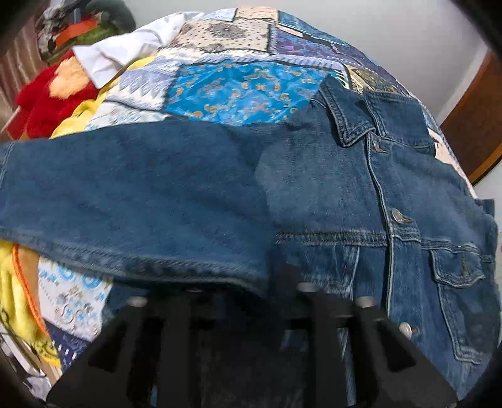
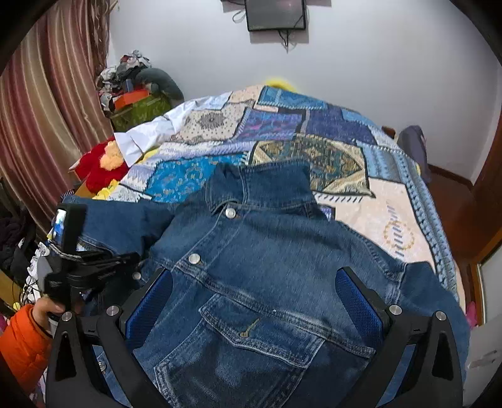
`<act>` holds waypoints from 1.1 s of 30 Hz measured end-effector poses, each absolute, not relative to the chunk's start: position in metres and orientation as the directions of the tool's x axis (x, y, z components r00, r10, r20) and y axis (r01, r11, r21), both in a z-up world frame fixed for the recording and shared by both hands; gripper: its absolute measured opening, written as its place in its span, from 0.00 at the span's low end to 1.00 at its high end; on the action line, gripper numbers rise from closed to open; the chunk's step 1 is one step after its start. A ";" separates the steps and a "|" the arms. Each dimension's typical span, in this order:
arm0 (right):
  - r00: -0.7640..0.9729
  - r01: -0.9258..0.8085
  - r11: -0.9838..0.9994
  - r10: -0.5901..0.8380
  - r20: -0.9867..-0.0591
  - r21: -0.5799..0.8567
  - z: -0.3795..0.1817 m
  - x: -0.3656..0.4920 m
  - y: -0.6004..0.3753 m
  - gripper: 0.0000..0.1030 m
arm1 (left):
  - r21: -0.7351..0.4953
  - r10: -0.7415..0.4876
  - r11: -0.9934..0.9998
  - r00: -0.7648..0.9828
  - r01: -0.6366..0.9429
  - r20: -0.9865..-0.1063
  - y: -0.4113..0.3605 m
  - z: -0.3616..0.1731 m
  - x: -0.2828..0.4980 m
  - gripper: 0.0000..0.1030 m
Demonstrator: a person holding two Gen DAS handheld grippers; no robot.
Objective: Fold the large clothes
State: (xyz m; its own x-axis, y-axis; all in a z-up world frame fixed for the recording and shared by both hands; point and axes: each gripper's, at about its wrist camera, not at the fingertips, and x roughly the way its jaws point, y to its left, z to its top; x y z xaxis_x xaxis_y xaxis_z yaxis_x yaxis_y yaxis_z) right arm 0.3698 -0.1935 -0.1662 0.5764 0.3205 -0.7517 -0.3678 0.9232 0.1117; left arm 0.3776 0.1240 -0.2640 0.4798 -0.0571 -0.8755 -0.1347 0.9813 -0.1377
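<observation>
Right wrist view shows both grippers

Right gripper (image 2: 254, 301) hovers, jaws spread wide, over the denim jacket (image 2: 251, 266) on the quilt (image 2: 370, 201). Left gripper (image 2: 125, 260) sits leftward at the sleeve (image 1: 131, 204); its own blurred view seemingly shows it parted, holding nothing

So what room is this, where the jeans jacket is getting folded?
Most likely a bedroom. The denim jacket lies on a bed with a patchwork bedspread, there are long striped curtains, and a small screen hangs on the wall.
</observation>
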 end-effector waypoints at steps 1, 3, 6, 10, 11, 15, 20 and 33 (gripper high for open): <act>0.573 -0.366 0.923 0.323 -0.753 0.117 -0.167 0.371 -0.193 1.00 | -0.153 -0.064 0.977 0.486 -0.146 -0.872 0.132 -0.258 0.372 0.51; 0.570 -0.363 0.922 0.333 -0.751 0.133 -0.167 0.372 -0.192 1.00 | -0.177 -0.071 0.971 0.510 -0.162 -0.857 0.147 -0.247 0.361 0.63; 0.569 -0.365 0.919 0.345 -0.746 0.147 -0.167 0.376 -0.188 1.00 | -0.238 -0.095 0.950 0.537 -0.203 -0.838 0.175 -0.231 0.351 0.68; 0.562 -0.374 0.915 0.351 -0.749 0.148 -0.168 0.382 -0.177 1.00 | -0.337 -0.116 0.894 0.573 -0.296 -0.811 0.228 -0.224 0.349 0.68; 0.560 -0.377 0.915 0.351 -0.750 0.146 -0.168 0.383 -0.174 1.00 | -0.359 -0.118 0.873 0.571 -0.331 -0.813 0.244 -0.227 0.353 0.68; 0.548 -0.392 0.909 0.357 -0.756 0.144 -0.171 0.386 -0.162 1.00 | -0.380 -0.076 0.806 0.558 -0.454 -0.827 0.286 -0.244 0.361 0.68; 0.545 -0.417 0.902 0.345 -0.764 0.110 -0.175 0.387 -0.150 1.00 | -0.297 0.035 0.807 0.543 -0.511 -0.839 0.300 -0.241 0.371 0.29; 0.591 -0.366 0.919 0.351 -0.726 0.146 -0.159 0.391 -0.183 1.00 | -0.012 0.151 0.980 0.779 -0.200 -0.609 0.156 -0.100 0.402 0.14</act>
